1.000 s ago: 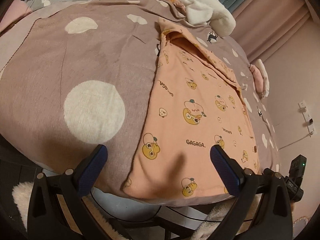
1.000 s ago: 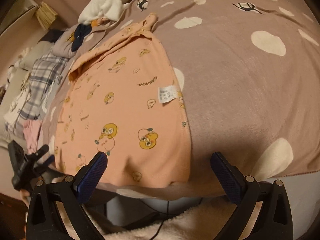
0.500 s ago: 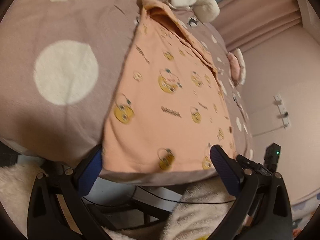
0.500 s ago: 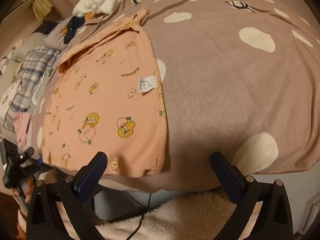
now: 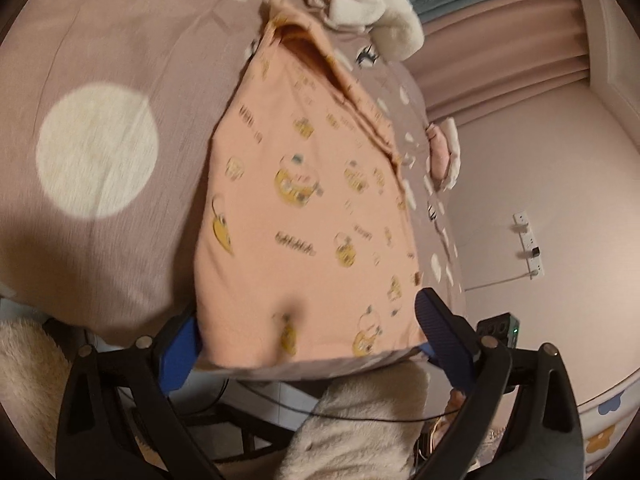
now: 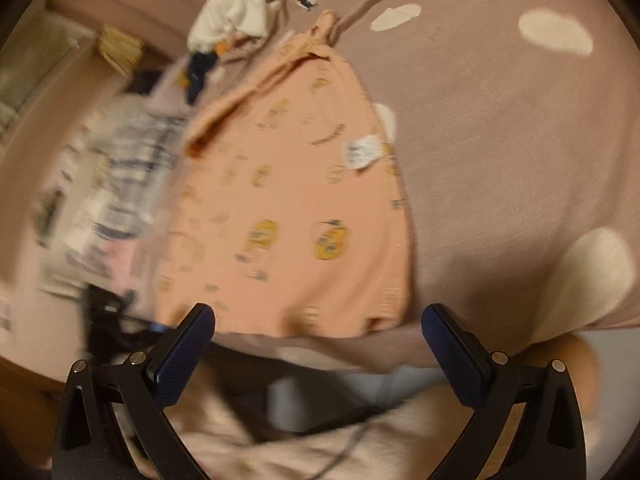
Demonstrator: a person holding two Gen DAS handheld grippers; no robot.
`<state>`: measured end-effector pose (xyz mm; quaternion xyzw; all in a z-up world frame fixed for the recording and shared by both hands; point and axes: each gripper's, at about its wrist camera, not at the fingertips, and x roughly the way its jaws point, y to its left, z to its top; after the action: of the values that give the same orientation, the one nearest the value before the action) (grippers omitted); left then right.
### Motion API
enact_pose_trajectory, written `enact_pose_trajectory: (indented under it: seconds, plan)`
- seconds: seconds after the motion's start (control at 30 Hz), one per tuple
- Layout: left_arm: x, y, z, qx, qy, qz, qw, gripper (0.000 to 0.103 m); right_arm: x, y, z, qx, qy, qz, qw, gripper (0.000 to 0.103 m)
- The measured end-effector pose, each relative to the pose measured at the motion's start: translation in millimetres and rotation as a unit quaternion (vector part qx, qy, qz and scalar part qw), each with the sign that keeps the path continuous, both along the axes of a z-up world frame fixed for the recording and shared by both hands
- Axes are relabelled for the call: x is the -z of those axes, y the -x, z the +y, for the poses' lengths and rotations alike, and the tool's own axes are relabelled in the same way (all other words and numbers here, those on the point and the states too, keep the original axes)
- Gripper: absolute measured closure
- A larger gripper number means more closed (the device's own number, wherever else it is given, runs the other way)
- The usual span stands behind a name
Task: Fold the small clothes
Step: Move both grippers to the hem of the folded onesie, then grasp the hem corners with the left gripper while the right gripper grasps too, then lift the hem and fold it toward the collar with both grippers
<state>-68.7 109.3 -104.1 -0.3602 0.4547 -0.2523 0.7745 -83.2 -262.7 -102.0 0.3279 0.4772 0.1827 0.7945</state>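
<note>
Garment: peach printed top (image 5: 304, 216) lay flat on the dotted bedspread (image 5: 96, 148), hem at its near edge.
Progress: sides looked folded in; crosswise fold was left for you.
Left gripper (image 5: 306, 334): jaws apart, straddling the hem.
Right gripper (image 6: 318, 342): jaws apart, nothing held, just short of the hem.

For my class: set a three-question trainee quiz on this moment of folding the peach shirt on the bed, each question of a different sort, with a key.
1. True or false: both grippers, left gripper and right gripper, are open.
2. Where is the shirt lying? A) spotted bedcover B) floor C) chair
3. Fill in: a white ____ shows near the shirt's right edge in the right wrist view.

Key: 1 true; 2 A; 3 label.
</note>
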Motion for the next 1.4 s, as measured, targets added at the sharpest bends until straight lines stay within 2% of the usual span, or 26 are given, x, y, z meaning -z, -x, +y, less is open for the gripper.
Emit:
enact_pose_trajectory:
  seconds: [0.07,0.23,0.4,0.5,0.57,0.6,0.67,0.77,0.87,0.93,0.97,1.03,1.07,1.23,1.4]
  plan:
    - [-6,-2,-4,0.0,0.002,-0.01,1.0,0.005,4,-4,1,0.009,-0.021,0.007,1.0,0.0]
    - [-5,-6,-18,0.015,-0.007,-0.008,0.9998,0.01,5,-6,0,0.027,-0.033,0.011,0.999,0.0]
    - [-1,-8,-27,0.02,-0.05,-0.006,0.9985,0.018,4,-8,-9,0.044,-0.045,0.006,0.998,0.0]
    - [0,-7,-29,0.022,-0.073,-0.006,0.9971,0.028,2,-8,-6,0.041,-0.03,0.001,0.999,0.0]
    - [-2,-7,-29,0.016,-0.098,-0.009,0.995,0.042,0,-8,-5,0.039,-0.01,0.006,0.999,0.004]
    - [-2,-7,-28,0.013,-0.106,-0.01,0.9943,0.046,-2,-7,-2,0.034,0.01,0.005,0.999,0.008]
    - [-3,-7,-28,0.013,-0.126,-0.011,0.9919,0.064,-4,-7,-1,0.028,0.036,0.003,0.999,0.014]
    - [0,-9,-25,0.005,-0.148,0.01,0.9889,0.079,-5,-6,2,0.02,0.081,0.009,0.996,0.031]
    - [3,-8,-20,-0.001,-0.133,0.018,0.991,0.087,-4,-5,2,0.012,0.106,0.015,0.994,0.045]
    - [3,-6,-17,-0.009,-0.134,0.024,0.9906,0.094,-3,-4,1,0.013,0.12,0.02,0.993,0.062]
    - [2,-5,-16,-0.011,-0.136,0.024,0.9903,0.094,-2,-4,-1,0.015,0.126,0.024,0.992,0.067]
    - [-3,-1,-16,-0.012,-0.14,0.018,0.99,0.094,-1,-3,-4,0.023,0.127,0.028,0.991,0.084]
    - [-6,0,-16,-0.012,-0.141,0.016,0.9898,0.094,0,-2,-6,0.028,0.126,0.029,0.991,0.088]
    - [-20,2,-13,-0.021,-0.135,0.005,0.9906,0.095,-3,1,-6,0.032,0.109,0.015,0.993,0.094]
    - [-27,-3,-16,-0.022,-0.134,0.0,0.9907,0.095,-14,-2,-6,0.032,0.075,-0.015,0.997,0.095]
